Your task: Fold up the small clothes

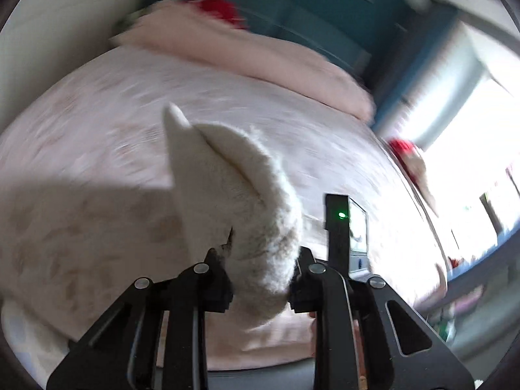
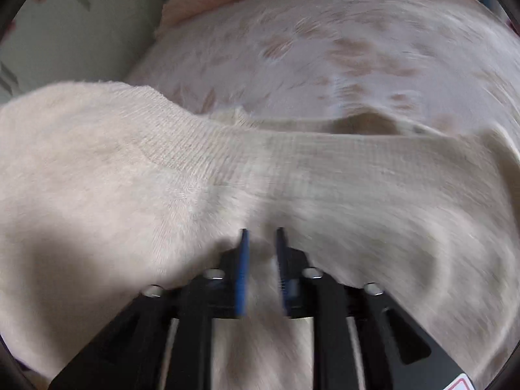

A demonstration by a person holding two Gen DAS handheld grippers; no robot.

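No readable writing; left gripper (image 1: 260,276) jaws clamp fuzzy cream garment (image 1: 227,188)

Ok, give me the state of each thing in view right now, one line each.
Left gripper: shut on the garment, a fold bunched between its jaws.
Cream fleece garment: lifted off the bed at the left gripper, standing up in a peak.
Right gripper: jaws slightly apart, fabric between them; grip unclear.
Pink floral bedcover: spread flat.
Pink pillow: lying at the bed's far end.
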